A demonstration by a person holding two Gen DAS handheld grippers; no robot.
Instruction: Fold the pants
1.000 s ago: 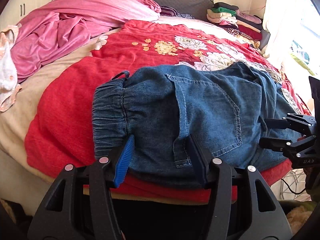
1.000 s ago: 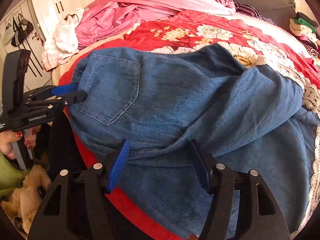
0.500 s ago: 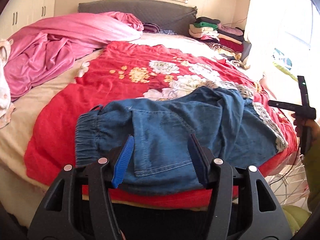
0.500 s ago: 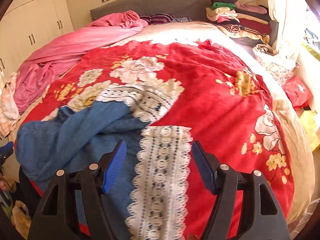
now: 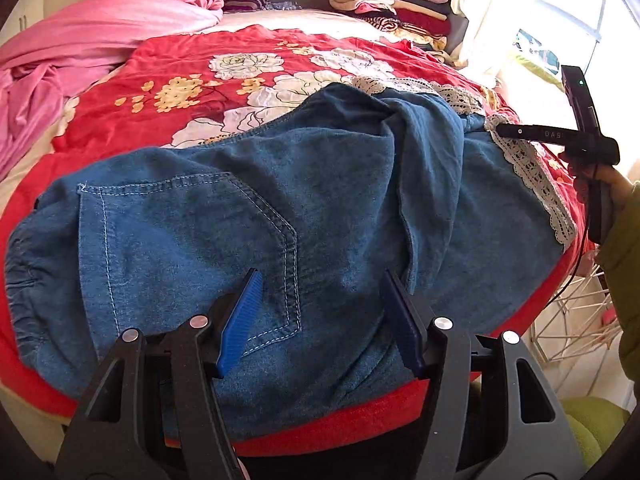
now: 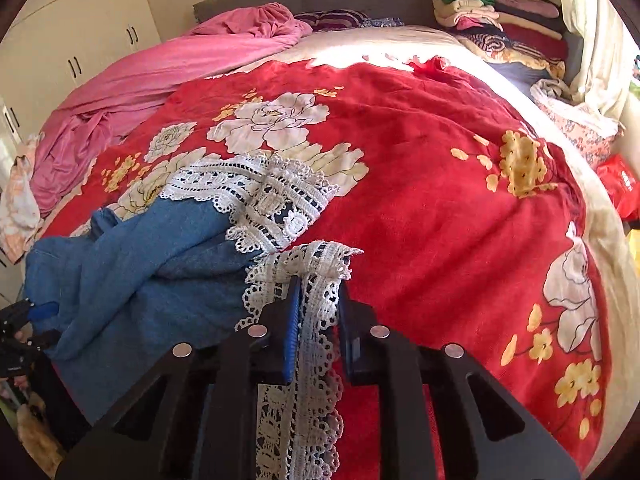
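Observation:
Blue denim pants (image 5: 248,216) with white lace leg hems lie crumpled across the near edge of a red flowered bedspread (image 5: 224,76). My left gripper (image 5: 320,312) is open and empty, low over the back pocket near the waistband. My right gripper (image 6: 318,300) is shut on the white lace hem (image 6: 316,280) of one pant leg, at the bed's near edge. The second lace hem (image 6: 276,196) lies bunched just beyond it. The right gripper also shows in the left wrist view (image 5: 500,130), at the lace trim on the far right.
A pink blanket (image 6: 168,72) is heaped at the back left. A stack of folded clothes (image 6: 500,12) stands by the headboard at the back right. A white wire basket (image 5: 576,320) sits on the floor to the right of the bed. Wardrobes (image 6: 80,40) stand on the left.
My right gripper has closed on the lace hem; half a second ago it was open above it. My left gripper has moved in closer and lower over the back pocket.

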